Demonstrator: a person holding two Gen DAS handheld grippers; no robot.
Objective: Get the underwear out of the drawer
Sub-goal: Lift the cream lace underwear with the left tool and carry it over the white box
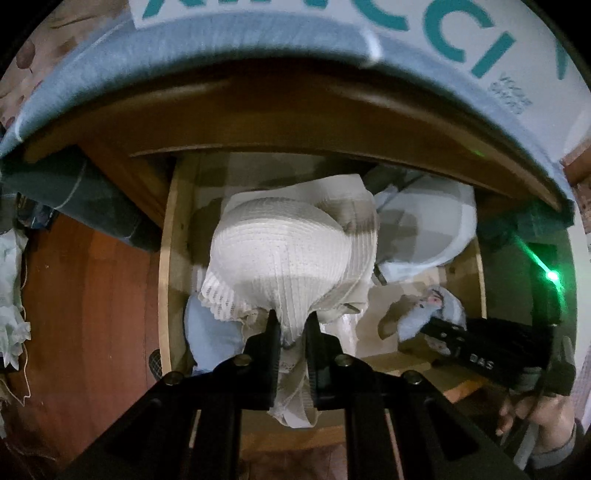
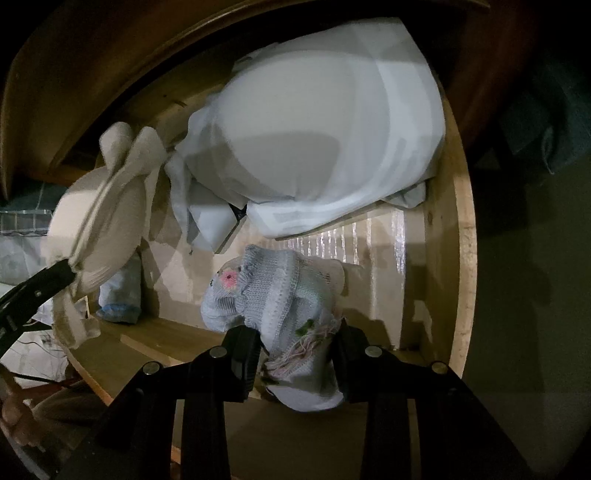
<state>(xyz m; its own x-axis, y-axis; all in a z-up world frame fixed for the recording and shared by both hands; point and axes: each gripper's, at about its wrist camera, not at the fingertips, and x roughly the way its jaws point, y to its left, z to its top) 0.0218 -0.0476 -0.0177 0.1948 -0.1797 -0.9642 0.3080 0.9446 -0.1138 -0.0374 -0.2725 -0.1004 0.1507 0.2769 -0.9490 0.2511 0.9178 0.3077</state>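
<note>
White bra (image 1: 284,258) is pinched in the left gripper (image 1: 293,321): jaws nearly together, fabric bunched between the pads, loose straps hanging below the fingers. Cup is lit, ribbed/lace texture, hanging over the left half of the drawer (image 1: 166,258), above its floor. In the right wrist view the same bra (image 2: 99,221) shows at left, strung from the left gripper's black tip (image 2: 55,275) and clear of the drawer floor.

Right gripper (image 2: 299,332) holds a knit piece (image 2: 273,295), light blue-grey with a pink spot and frayed threads. Jaws part-way apart, clamped on the bundle on both sides. It sits at the drawer's front, right half. From the left wrist view that gripper (image 1: 436,328) enters from the right, knit piece (image 1: 432,310) at its tip, a hand (image 1: 535,417) behind it, green light glowing on the body.

Pale bra (image 2: 317,133) lies at the back right of the drawer, partly under the cabinet front. Small blue item (image 2: 120,291) at front left on the drawer floor, below the white bra.

Drawer is light wood, pulled out under a dark wood top. Blue cloth (image 1: 184,48) and a white sheet with teal letters (image 1: 443,33) sit on top. Red-brown floor (image 1: 92,295) to the left.
</note>
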